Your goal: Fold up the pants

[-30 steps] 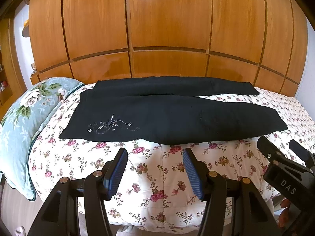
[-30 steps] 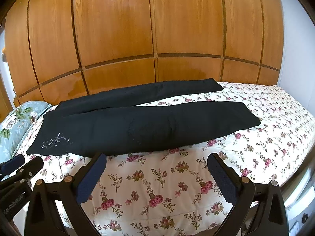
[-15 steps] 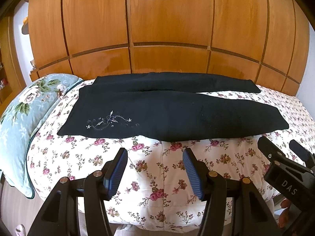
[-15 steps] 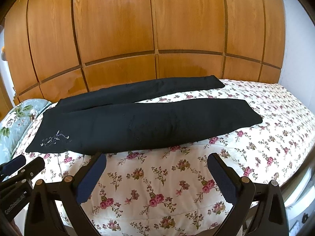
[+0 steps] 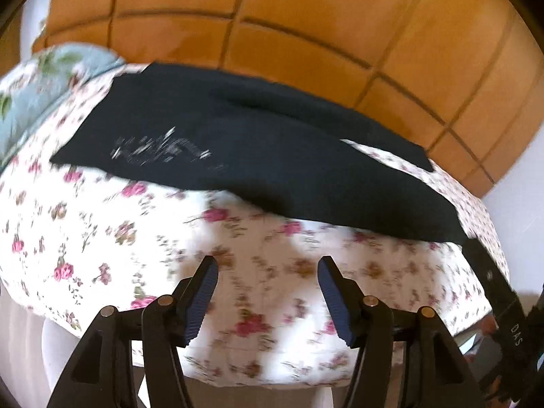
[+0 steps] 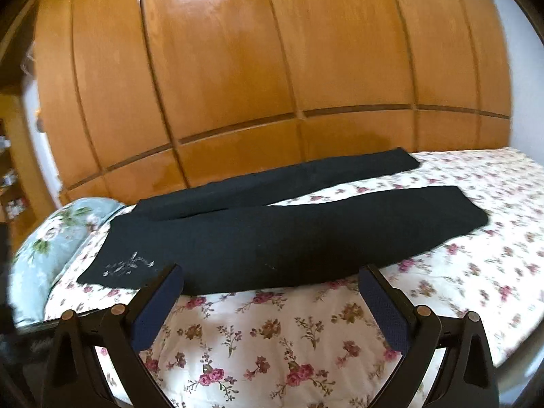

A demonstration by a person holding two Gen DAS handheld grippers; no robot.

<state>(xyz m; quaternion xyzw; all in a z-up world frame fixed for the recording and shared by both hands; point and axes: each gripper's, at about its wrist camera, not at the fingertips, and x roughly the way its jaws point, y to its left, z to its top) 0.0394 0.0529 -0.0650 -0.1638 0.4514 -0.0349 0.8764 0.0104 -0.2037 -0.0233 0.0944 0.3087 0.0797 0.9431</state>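
Above the floral bedspread (image 5: 85, 224), the left gripper (image 5: 267, 302) is opening on nothing, the right gripper (image 6: 272, 306) gaping empty; the black pants (image 6: 289, 238) lie flat, 2 legs spread. Approach underway; next, likely pinching the near edge.

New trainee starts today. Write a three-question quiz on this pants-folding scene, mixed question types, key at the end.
1. True or false: the black pants lie spread flat on the floral bedspread.
2. Which end of the pants is nearest the blue pillow? A) waist B) leg ends
3. What is between the fingers of the right gripper?

Key: 1 true; 2 A; 3 nothing, it is open, short of the pants.
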